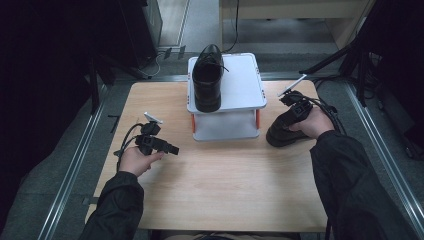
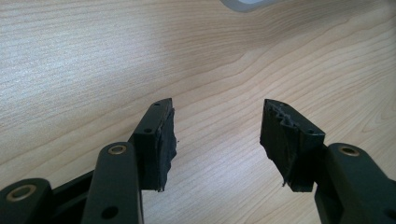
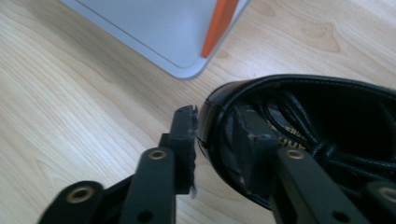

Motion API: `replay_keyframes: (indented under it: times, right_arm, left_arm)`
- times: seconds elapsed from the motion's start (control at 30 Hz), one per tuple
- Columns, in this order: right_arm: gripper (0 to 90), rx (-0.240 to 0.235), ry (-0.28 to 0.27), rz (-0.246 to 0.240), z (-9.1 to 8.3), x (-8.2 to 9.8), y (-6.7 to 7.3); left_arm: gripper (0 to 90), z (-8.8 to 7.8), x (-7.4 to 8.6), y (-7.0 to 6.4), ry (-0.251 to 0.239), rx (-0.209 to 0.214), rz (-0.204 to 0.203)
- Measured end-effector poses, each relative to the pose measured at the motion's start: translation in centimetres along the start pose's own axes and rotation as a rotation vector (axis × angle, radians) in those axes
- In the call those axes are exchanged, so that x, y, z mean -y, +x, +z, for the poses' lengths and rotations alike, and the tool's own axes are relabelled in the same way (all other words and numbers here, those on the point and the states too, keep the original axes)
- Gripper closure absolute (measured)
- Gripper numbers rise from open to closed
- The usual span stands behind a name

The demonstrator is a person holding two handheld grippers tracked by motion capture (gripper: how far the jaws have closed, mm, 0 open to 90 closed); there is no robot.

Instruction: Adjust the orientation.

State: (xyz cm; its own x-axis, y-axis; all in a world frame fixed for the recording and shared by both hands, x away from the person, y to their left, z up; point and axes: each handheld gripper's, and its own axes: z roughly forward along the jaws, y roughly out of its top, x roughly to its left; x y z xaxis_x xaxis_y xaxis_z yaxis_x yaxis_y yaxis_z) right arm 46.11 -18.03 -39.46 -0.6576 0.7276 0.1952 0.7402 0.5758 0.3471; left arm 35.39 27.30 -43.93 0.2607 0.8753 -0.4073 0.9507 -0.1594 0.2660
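I'm on the pickup of the second shoe [image 1: 281, 131], which lies on the table [image 1: 225, 185] just right of the rack [image 1: 250, 90]. My right gripper [image 3: 217, 135] straddles its heel wall, one jaw inside, one outside, pinching the leather. My left gripper [image 2: 217, 135] idles with jaws spread over bare wood. Next, I judge, comes a lift onto the rack's top beside the first shoe [image 1: 208, 75], keeping the grip firm. The table is pale wood; the room around it is dark, with cables on the floor.
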Motion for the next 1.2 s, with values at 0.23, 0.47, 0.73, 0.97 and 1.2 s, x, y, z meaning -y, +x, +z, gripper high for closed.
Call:
replay_keyframes:
  times: [0.23,0.47,0.73,0.97,1.2]
  right_arm:
    - [81.4,-0.001,0.033,0.013,0.2,-0.1,0.2]
    - [82.4,-0.044,0.073,-0.054,-1.3,0.9,-0.1]
    - [82.4,-0.050,0.106,-0.136,-3.1,3.9,0.0]
    - [83.3,-0.101,0.118,-0.195,-3.7,6.7,-0.7]
    - [82.9,-0.115,0.125,-0.184,-3.6,7.8,-1.0]
  left_arm:
    - [44.5,0.0,0.0,0.1,0.001,-0.005,-0.002]
    - [44.5,0.1,0.0,0.1,-0.001,-0.005,-0.005]
    - [44.4,0.2,-0.1,0.0,0.005,-0.006,-0.004]
    - [44.9,-0.2,-0.1,0.0,-0.034,-0.008,-0.010]
    - [44.9,0.0,-0.2,-0.1,-0.022,-0.011,-0.005]
